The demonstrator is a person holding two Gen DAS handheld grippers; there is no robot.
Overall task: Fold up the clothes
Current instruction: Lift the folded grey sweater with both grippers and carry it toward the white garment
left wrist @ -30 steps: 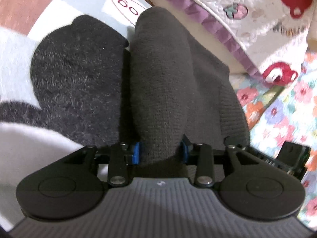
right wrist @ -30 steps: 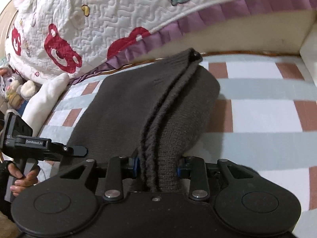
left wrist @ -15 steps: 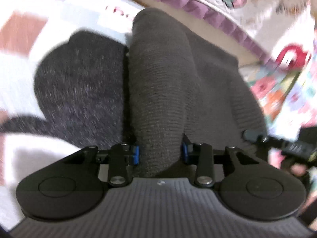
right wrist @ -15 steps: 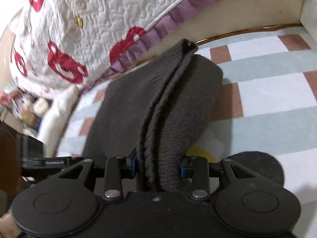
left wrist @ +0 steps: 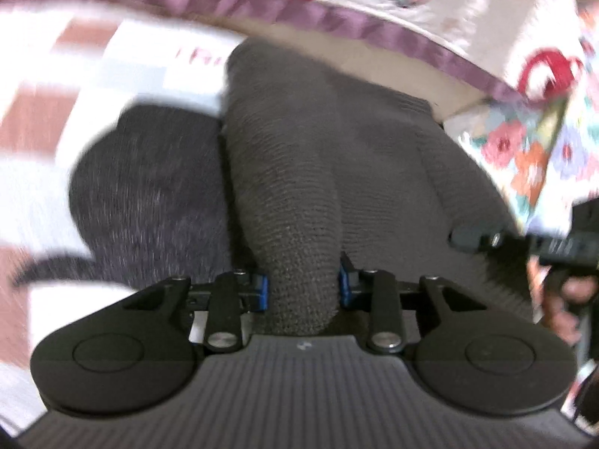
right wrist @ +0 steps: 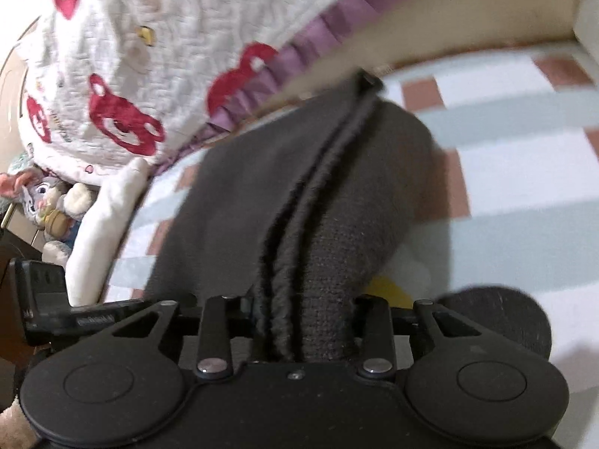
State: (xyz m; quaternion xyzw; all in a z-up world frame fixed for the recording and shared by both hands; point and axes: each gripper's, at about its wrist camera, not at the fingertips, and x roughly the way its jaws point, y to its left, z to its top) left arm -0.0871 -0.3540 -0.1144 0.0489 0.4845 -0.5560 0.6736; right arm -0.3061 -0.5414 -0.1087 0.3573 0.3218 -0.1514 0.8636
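A dark grey knitted garment (left wrist: 292, 172) stretches away from my left gripper (left wrist: 302, 287), which is shut on a bunched fold of it. In the right wrist view the same garment (right wrist: 318, 194) runs forward with doubled ribbed edges, and my right gripper (right wrist: 305, 321) is shut on those edges. The cloth is held up over a checked bed cover (right wrist: 524, 172). The right gripper also shows at the left view's right edge (left wrist: 498, 241), with a hand (left wrist: 576, 292) behind it.
A quilted white blanket with red bears and a purple frill (right wrist: 157, 75) lies behind the garment. A fuzzy black patch (left wrist: 149, 194) on the cover sits left of the fold. Plush toys (right wrist: 48, 202) and a white pillow (right wrist: 105, 224) are far left. Floral fabric (left wrist: 524, 157) at right.
Both grippers have carried the garment toward the quilted blanket, which now fills more of both views. The right gripper has come closer in the left view. Both grips are unchanged.
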